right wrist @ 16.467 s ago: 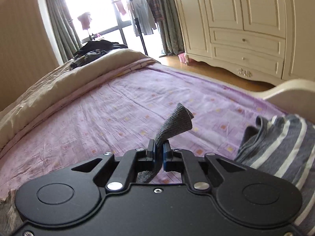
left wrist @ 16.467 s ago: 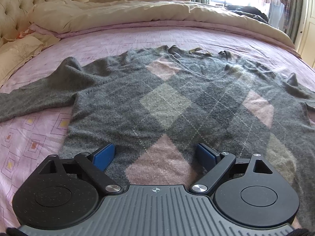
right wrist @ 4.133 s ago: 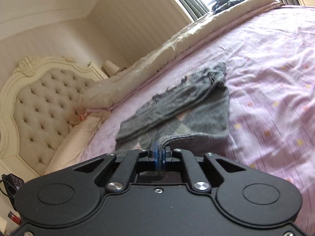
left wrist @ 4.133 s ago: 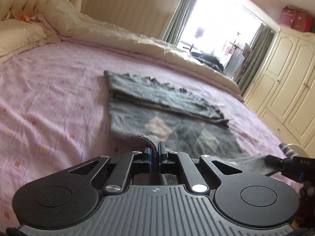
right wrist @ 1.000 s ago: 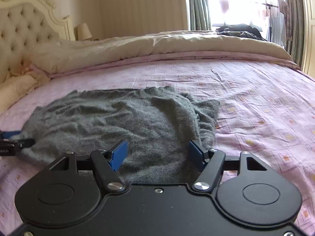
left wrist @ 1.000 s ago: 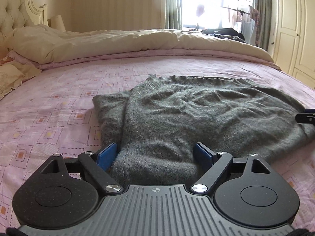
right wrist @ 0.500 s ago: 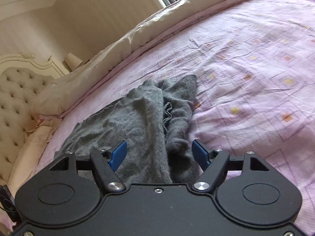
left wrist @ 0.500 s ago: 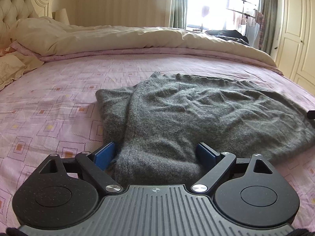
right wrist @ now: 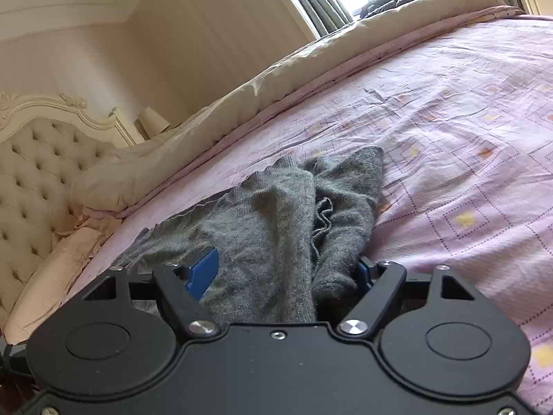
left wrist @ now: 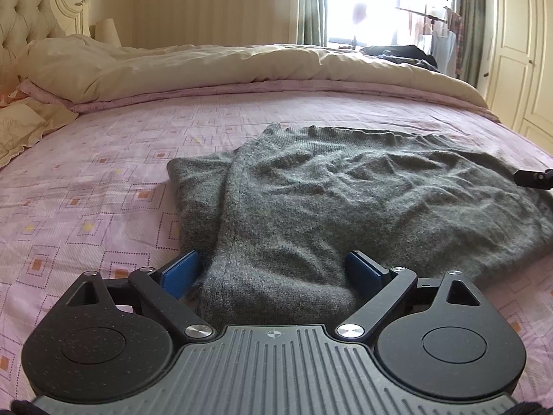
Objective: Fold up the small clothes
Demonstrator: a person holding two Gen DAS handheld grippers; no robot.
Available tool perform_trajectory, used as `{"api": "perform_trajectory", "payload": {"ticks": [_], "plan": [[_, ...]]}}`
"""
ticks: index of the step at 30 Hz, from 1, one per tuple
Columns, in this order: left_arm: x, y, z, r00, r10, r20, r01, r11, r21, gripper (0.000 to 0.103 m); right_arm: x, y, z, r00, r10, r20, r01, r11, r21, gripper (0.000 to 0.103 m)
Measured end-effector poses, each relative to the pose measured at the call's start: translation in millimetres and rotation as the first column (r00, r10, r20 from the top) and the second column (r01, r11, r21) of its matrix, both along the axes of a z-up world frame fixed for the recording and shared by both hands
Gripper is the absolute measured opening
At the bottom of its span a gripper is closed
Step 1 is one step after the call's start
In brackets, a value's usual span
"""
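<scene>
**Folded grey sweater on the bed, both grippers spread over its ends**

I am looking along my two handheld grippers at a grey knitted sweater (left wrist: 345, 200) lying folded into a rough bundle on a pink bedsheet (left wrist: 86, 214) with a pattern of small squares. Behind it a cream duvet (left wrist: 224, 65) is heaped across the far side of the bed, and a tufted cream headboard (right wrist: 38, 176) rises at one end.

My left gripper (left wrist: 273, 269) sits at the near edge of the sweater. Its jaws are opening, and the blue pads (left wrist: 181, 271) stand wide apart; the knit lies between them, but neither pad presses on it.

My right gripper (right wrist: 287, 273) is at the other end of the sweater, tilted in its view. Its jaws are spread too and are not clamping. The left blue pad stands clear above the wool, while the right one is mostly hidden behind a rumpled fold, so I cannot tell whether it touches. In the left view, a dark tip of this right gripper (left wrist: 532, 178) shows at the sweater's far right edge.
</scene>
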State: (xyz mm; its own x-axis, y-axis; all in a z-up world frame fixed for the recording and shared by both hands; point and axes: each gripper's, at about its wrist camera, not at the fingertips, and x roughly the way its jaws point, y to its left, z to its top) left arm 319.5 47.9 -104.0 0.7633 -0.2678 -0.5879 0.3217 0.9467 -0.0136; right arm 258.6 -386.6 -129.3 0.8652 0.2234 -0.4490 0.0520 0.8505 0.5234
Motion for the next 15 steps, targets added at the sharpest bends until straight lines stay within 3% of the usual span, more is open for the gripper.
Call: {"api": "perform_trajectory", "payload": {"ticks": [6, 9, 11, 15], "plan": [[5.9, -1.2, 22.7, 0.997, 0.008, -0.072, -0.008, 1.000, -0.004, 0.092, 0.3, -1.2, -0.4, 1.000, 0.002, 0.005, -0.002, 1.000, 0.001, 0.079], [12.1, -9.7, 47.4, 0.993, 0.041, -0.113, -0.049, 0.997, -0.065, 0.092, 0.7, -0.5, -0.6, 1.000, 0.002, 0.007, -0.002, 1.000, 0.007, 0.079], [22.6, -25.4, 60.0, 0.989, 0.032, -0.146, -0.048, 0.993, -0.105, 0.092, 0.5, -0.9, -0.9, 1.000, 0.002, 0.008, -0.002, 1.000, 0.008, 0.079], [51.4, -71.7, 66.5, 0.978, 0.002, -0.208, -0.026, 0.993, -0.115, 0.092, 0.1, -1.6, -0.8, 1.000, 0.002, 0.008, -0.002, 1.000, 0.011, 0.079]]}}
